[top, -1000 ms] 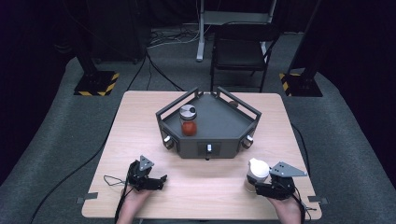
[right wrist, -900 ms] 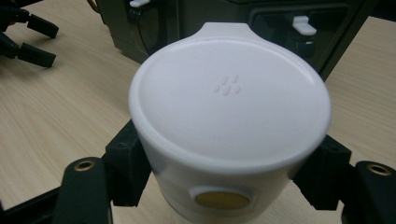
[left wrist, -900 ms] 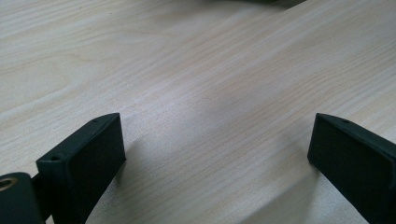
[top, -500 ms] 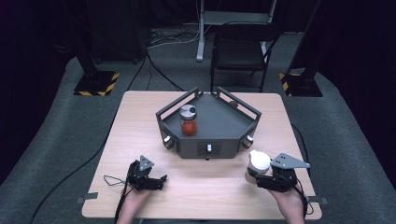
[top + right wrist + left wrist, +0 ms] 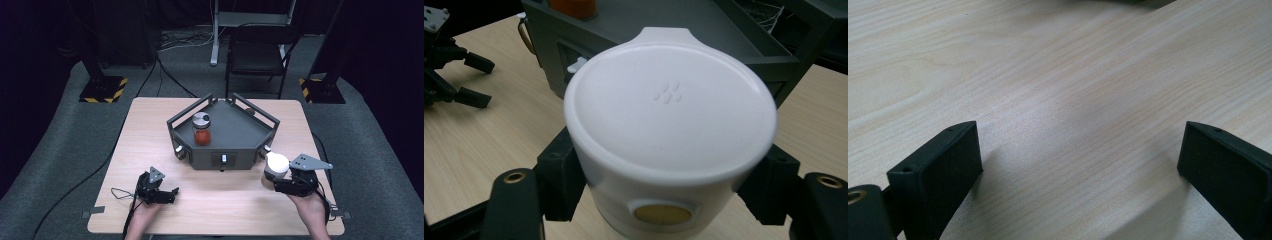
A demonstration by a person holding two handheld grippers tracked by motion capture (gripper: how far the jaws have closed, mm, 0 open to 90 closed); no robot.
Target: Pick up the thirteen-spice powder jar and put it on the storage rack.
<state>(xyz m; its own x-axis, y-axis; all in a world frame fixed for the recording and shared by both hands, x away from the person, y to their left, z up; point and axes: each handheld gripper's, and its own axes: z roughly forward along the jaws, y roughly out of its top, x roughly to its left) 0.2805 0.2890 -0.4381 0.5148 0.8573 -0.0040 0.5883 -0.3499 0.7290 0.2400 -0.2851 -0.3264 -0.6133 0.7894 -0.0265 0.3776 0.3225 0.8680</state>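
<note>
White-lidded jar (image 5: 276, 164): clamped between the jaws of the right gripper (image 5: 280, 184), held just in front of the tray's right front corner; in the right gripper view the pads press its sides below the round white lid (image 5: 670, 107).

Room: dark, grey carpet floor (image 5: 65, 145); black chair (image 5: 259, 54) behind the table; two stands on yellow-and-black striped bases (image 5: 103, 89), left and right rear.

Table (image 5: 150, 125): pale wood-grain top, cable trailing off the near left edge.

Tray (image 5: 235, 131): dark grey, angular, railed, at table centre.

Jar of red contents (image 5: 201, 129): silver cap, upright in the tray's left part.

Left gripper (image 5: 170, 194): resting near the front left edge, jaws spread wide, bare wood between them.
</note>
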